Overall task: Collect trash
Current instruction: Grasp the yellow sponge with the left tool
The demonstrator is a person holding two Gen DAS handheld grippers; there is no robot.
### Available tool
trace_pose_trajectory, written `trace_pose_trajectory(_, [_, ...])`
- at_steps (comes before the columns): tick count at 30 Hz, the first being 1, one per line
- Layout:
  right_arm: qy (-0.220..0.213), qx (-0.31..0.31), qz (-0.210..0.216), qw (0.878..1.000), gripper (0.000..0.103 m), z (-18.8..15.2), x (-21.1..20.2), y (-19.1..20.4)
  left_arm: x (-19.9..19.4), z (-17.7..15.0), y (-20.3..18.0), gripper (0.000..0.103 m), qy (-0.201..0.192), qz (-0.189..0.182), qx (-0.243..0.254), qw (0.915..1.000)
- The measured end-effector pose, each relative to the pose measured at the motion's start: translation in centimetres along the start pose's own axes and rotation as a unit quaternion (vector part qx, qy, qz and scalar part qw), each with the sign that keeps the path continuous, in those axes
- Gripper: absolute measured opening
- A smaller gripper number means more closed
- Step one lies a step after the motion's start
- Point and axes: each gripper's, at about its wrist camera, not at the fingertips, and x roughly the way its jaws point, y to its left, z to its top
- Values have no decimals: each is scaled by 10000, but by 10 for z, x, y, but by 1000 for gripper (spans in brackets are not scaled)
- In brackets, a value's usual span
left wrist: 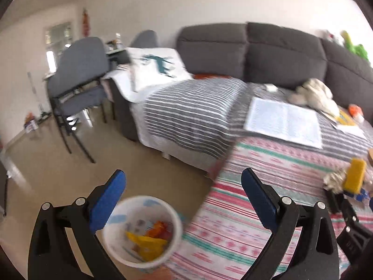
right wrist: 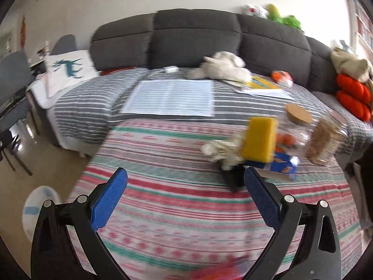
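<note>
A white paper cup (left wrist: 142, 231) holding yellow and orange wrappers sits low between the fingers of my open left gripper (left wrist: 184, 196), over the floor beside the striped cloth (left wrist: 233, 228); whether a hand holds it from below is unclear. The cup also shows at the far left of the right wrist view (right wrist: 39, 210). My right gripper (right wrist: 185, 196) is open and empty above the cloth (right wrist: 174, 205). Ahead of it lie a crumpled paper wad (right wrist: 221, 150), a yellow sponge (right wrist: 258, 140), a blue carton (right wrist: 282, 166) and a small black object (right wrist: 233, 178). A blurred red scrap (right wrist: 216, 271) lies at the bottom edge.
Two glass jars (right wrist: 303, 128) lie behind the sponge. An open booklet (right wrist: 172, 98), a plush toy (right wrist: 223, 67) and papers rest on the grey striped cover. A dark sofa back (right wrist: 198, 37) stands behind. Grey chairs (left wrist: 77, 79) stand on the floor at left.
</note>
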Motion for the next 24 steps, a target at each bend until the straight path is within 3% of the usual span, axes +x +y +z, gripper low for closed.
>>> trace_pose_trajectory(6, [75, 352, -339, 9988, 96, -2, 11, -72, 9, -11, -72, 96, 360, -510, 373, 9974])
trace_pose_trajectory(13, [178, 1142, -538, 9918, 96, -6, 22, -160, 13, -26, -161, 96, 727, -1318, 959, 9839])
trace_pose_trajectory(16, [298, 1778, -565, 9820, 96, -5, 30, -205, 14, -30, -213, 96, 761, -1713, 1403, 9722])
trace_pose_trajectory(21, [230, 2744, -676, 9590, 96, -4, 33, -270, 30, -26, -286, 96, 1032, -2366, 1532, 9539])
trace_pose_trajectory(24, [353, 3352, -465, 9404, 96, -11, 40, -296, 42, -20, -324, 96, 1170, -2495, 1702, 9461])
